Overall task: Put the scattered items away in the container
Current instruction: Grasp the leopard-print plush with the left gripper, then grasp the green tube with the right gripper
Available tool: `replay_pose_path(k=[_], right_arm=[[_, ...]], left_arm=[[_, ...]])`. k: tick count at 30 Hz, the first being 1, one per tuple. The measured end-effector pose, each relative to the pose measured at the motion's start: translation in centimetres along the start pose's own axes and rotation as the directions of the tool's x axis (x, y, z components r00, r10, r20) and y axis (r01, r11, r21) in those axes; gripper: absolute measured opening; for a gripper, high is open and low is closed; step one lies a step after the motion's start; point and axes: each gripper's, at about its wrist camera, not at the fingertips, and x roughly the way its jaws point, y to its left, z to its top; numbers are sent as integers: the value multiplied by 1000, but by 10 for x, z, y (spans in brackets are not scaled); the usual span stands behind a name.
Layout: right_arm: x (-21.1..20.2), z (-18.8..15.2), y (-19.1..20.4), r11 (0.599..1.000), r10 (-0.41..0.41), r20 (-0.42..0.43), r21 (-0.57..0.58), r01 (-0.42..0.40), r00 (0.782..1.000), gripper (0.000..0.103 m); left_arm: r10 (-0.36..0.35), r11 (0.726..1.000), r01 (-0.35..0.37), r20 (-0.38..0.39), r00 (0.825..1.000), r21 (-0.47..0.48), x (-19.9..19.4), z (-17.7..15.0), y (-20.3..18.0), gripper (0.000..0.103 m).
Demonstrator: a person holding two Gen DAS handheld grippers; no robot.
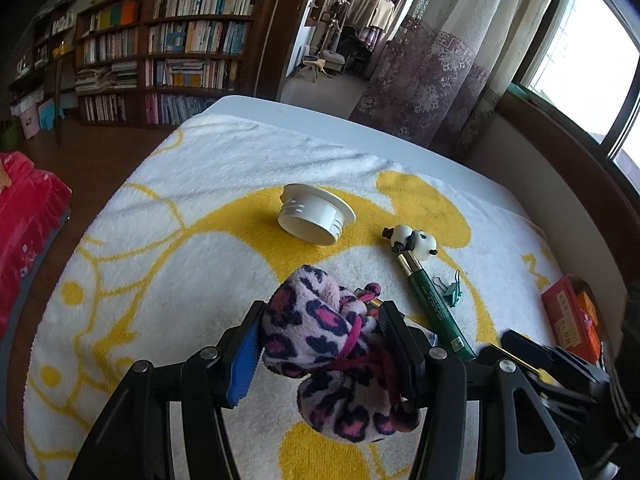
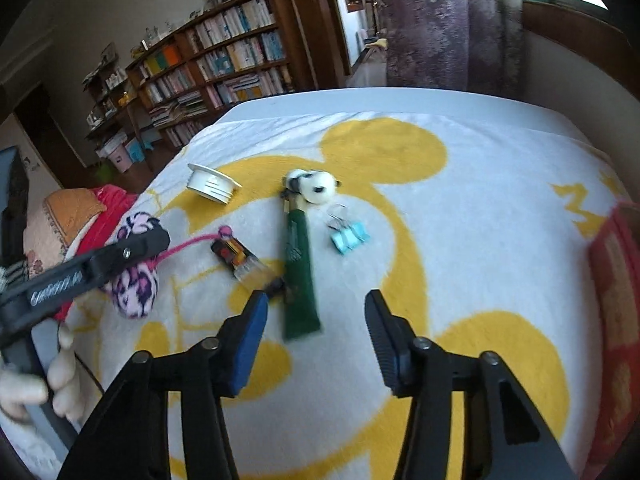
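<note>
My left gripper is shut on a pink leopard-print fuzzy pouch with a pink drawstring, held just above the towel; it also shows in the right wrist view. My right gripper is open and empty, above the lower end of a green tube topped by a panda figure. A white round cap lies further back. Light blue binder clips lie right of the tube. A small orange and black item lies left of it. The red container sits at the right edge.
Everything lies on a white and yellow towel over a white table. A red quilt is to the left on the floor side. Bookshelves and curtains stand behind the table.
</note>
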Motion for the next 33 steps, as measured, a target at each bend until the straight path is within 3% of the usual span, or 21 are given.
replay_pose_path(k=[5,12,16,20,26,33], right_arm=[[30,16,9,999,37,-40,0,-37,999,43],[61,36,11,1000,-11,-69,3,11,998,41],[66,37,18,997,-66,-59,-41,63,996,32],[61,32,19,992,-103,-45,-80,100,994,22],[35,22,8,999,-43,-27,-18,42,999,22],[-21,8,1,999,-3,66,39,0,998,22]], left_arm=[[-16,1000,16,-14,1000,0,2,-5,0,58],[-25,1000,25,-12,1000,-2,2,-6,-1,58],[-26,1000,26,-24,999,-1,5,-7,-1,58],[-22,1000,22,-29,999,-4,6,-8,-1,58],[-20,1000,20,-28,999,0,6,-9,-1,58],[-4,1000,5,-36,999,9,10,-11,-4,58]])
